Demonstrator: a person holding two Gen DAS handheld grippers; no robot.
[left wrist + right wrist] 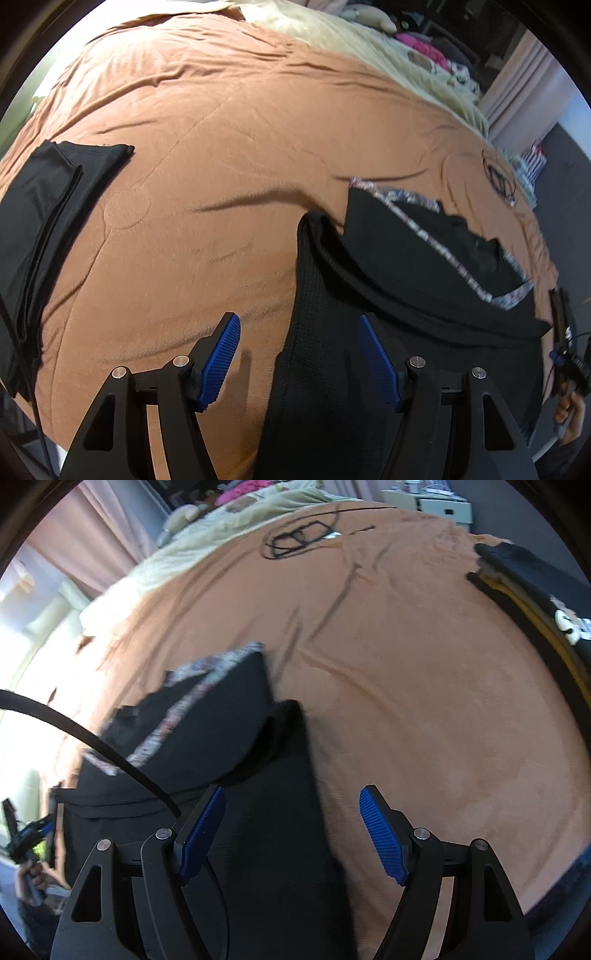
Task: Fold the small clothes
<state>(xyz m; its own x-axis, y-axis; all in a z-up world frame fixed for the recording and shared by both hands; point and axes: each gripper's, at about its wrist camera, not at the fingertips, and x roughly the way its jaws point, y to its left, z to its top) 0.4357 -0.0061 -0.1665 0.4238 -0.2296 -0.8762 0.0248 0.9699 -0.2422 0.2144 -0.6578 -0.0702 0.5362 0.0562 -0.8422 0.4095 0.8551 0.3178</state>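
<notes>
Left gripper points steeply down over the bed, jaws apart, nothing between the blue pads. Right gripper is angled down likewise, jaws apart and empty; its view is blurred.

The black garment lies flat on the orange blanket. In the left wrist view its left edge runs up between the fingers, the cloth passing under the right finger; no pad touches it. In the right wrist view the same garment lies under the left finger and reaches into the gap, its right edge between the fingers. A second black piece with patterned trim lies over its far end.

A folded black stack sits well apart at the blanket's left edge in the left wrist view. Another folded pile, black with a yellow layer, lies at the right edge in the right wrist view. Between them the blanket is bare. A black cable crosses the right wrist view at left.
</notes>
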